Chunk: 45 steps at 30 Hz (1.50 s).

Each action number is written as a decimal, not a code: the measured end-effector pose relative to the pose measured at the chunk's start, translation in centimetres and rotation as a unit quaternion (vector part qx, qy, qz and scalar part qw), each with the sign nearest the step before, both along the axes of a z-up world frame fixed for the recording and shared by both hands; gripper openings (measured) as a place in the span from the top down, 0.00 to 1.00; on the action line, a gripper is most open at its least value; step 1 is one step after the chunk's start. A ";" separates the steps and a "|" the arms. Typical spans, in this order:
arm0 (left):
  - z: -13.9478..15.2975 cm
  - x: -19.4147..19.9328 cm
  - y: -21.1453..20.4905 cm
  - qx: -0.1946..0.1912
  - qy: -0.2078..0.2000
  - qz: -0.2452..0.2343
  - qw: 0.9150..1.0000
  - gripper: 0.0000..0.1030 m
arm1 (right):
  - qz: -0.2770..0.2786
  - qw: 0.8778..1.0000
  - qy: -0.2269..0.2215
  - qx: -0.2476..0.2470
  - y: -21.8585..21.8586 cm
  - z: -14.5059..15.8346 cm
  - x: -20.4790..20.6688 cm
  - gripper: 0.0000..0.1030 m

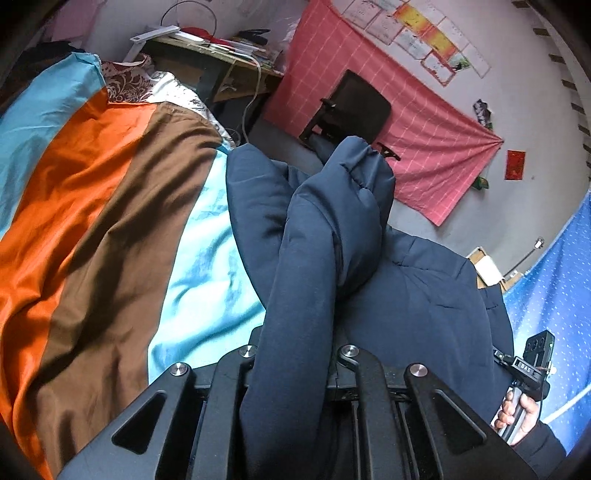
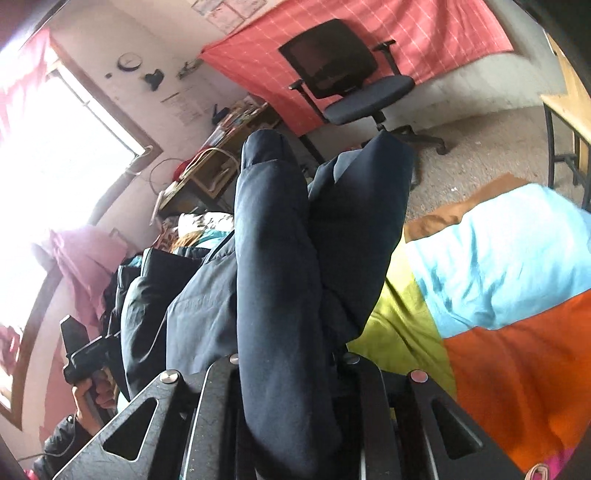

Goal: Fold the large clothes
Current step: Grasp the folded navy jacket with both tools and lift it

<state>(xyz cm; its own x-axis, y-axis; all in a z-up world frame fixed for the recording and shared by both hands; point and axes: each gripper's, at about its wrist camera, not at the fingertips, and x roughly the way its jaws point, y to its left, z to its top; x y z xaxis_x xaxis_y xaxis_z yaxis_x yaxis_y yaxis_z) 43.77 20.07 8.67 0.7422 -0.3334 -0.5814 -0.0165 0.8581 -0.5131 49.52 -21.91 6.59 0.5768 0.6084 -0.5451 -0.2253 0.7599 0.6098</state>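
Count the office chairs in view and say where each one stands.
1. The black office chair stands on the floor against the pink cloth on the wall, beyond the navy jacket. Others may be hidden.

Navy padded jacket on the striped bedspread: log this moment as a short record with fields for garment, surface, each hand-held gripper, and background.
garment: navy padded jacket, bunched, both sleeves raised
surface: striped bedspread, orange, brown, light blue bands
left hand-held gripper: shut on one jacket sleeve
right hand-held gripper: shut on the other sleeve
hands: right hand and left hand on the handles
background: black office chair, pink checked cloth on wall
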 end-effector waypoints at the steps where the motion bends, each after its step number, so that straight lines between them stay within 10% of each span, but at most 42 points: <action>1: 0.1 -0.5 -0.2 -0.001 -0.004 -0.004 1.000 0.90 | 0.002 1.000 -0.002 -0.003 0.1 0.3 -0.4 0.84; 19: -8.0 -0.7 -2.7 -0.032 0.058 -0.058 0.996 0.88 | -0.048 0.997 0.049 -0.042 -3.8 -6.0 -6.9 0.83; 25: -7.6 -0.4 -3.2 0.007 0.086 -0.047 0.995 0.74 | -0.086 0.992 0.082 -0.050 -4.6 -8.2 -6.7 0.68; 32: -7.0 -1.3 -2.7 0.034 0.105 0.011 0.994 0.32 | -0.113 0.988 0.077 -0.074 -4.7 -8.0 -7.6 0.19; 45: -3.2 -6.3 -6.2 0.119 0.055 0.063 0.989 0.15 | -0.176 0.971 0.007 -0.163 -5.0 -4.9 -10.7 0.00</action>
<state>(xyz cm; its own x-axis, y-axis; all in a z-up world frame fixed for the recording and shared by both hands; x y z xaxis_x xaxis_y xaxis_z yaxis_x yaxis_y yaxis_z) 37.43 13.86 5.43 0.6974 -0.0855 -0.7116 -0.1760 0.9420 -0.2857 38.79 -26.93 1.71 0.7088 0.1701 -0.6846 0.0891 0.9412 0.3260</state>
